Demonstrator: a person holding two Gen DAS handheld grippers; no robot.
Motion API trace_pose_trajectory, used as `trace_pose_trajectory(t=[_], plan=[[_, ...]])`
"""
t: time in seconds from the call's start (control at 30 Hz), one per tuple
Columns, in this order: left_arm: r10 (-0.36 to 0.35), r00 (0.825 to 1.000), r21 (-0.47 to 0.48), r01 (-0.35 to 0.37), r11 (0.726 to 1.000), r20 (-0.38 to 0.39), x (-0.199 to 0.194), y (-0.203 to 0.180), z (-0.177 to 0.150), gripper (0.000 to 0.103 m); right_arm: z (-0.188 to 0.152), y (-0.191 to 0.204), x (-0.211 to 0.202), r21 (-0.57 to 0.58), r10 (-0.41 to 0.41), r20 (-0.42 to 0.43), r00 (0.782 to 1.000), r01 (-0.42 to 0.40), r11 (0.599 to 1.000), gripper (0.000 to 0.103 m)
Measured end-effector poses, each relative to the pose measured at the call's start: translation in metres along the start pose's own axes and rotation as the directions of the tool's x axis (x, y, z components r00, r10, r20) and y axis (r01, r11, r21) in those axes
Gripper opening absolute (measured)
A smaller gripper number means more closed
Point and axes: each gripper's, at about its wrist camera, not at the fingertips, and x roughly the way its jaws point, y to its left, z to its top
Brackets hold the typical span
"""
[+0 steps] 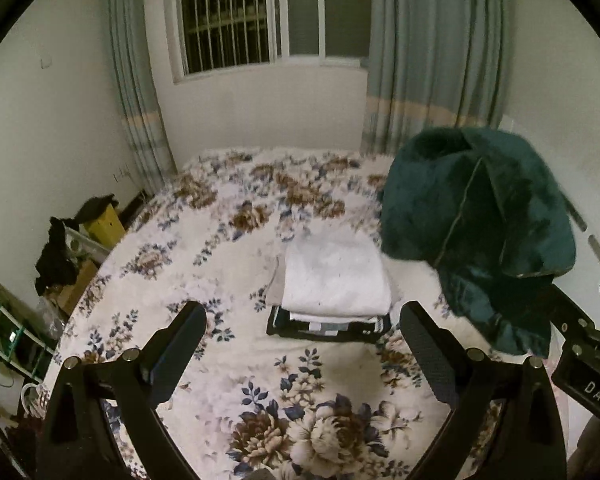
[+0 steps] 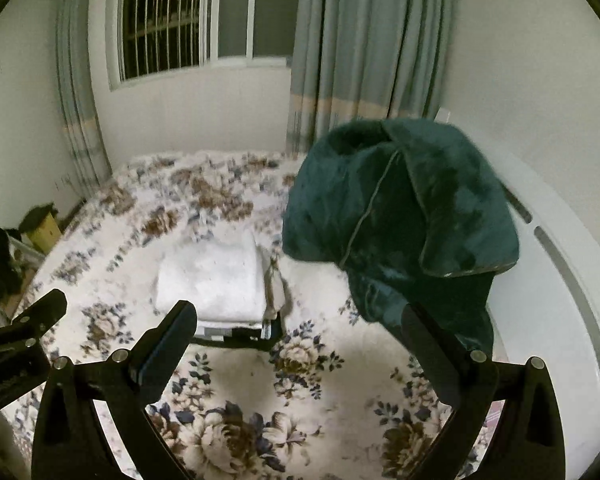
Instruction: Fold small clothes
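A stack of folded clothes lies on the floral bedspread (image 1: pixel 220 248), with a white folded piece (image 1: pixel 336 276) on top and a dark striped piece (image 1: pixel 324 326) at the bottom. The white piece also shows in the right wrist view (image 2: pixel 212 276). A dark green fleece garment (image 1: pixel 476 216) is heaped at the right of the bed, also in the right wrist view (image 2: pixel 400 216). My left gripper (image 1: pixel 304 320) is open and empty, just short of the stack. My right gripper (image 2: pixel 300 320) is open and empty, between the stack and the green garment.
A white headboard (image 2: pixel 560 264) runs along the bed's right side. Boxes, a rack and dark clothes (image 1: pixel 56 256) crowd the floor at the left. A window (image 1: pixel 252 12) and curtains (image 1: pixel 436 52) stand behind the bed. The right gripper's body (image 1: pixel 584 344) shows at the left wrist view's right edge.
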Motion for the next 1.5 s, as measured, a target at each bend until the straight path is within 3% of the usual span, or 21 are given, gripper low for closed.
trace_pose_trajectory(t=[0.3,0.6,0.87,1.5], plan=[[-0.019,0.998,-0.01,0.02,1.0,0.059,-0.08,-0.002,-0.008,0.099,0.002,-0.024,-0.132,-0.017,0.029,0.117,0.993,-0.028,0.999,0.103],[0.003,0.998,-0.022,-0.001,1.0,0.061,-0.116,-0.002,-0.02,0.099,-0.007,-0.038,-0.2,-0.017,0.061,0.154,0.986,-0.059,0.998,0.103],[0.057,0.998,-0.048,-0.055,0.997,0.034,-0.126,0.0,-0.02,0.103,0.0,-0.039,-0.202,-0.042,0.088,0.113,0.99,-0.084,0.996,0.103],[0.066,0.997,-0.046,-0.064,0.997,0.041,-0.134,-0.002,-0.018,0.103,0.005,-0.04,-0.205,-0.055,0.115,0.098,0.989,-0.11,0.992,0.103]])
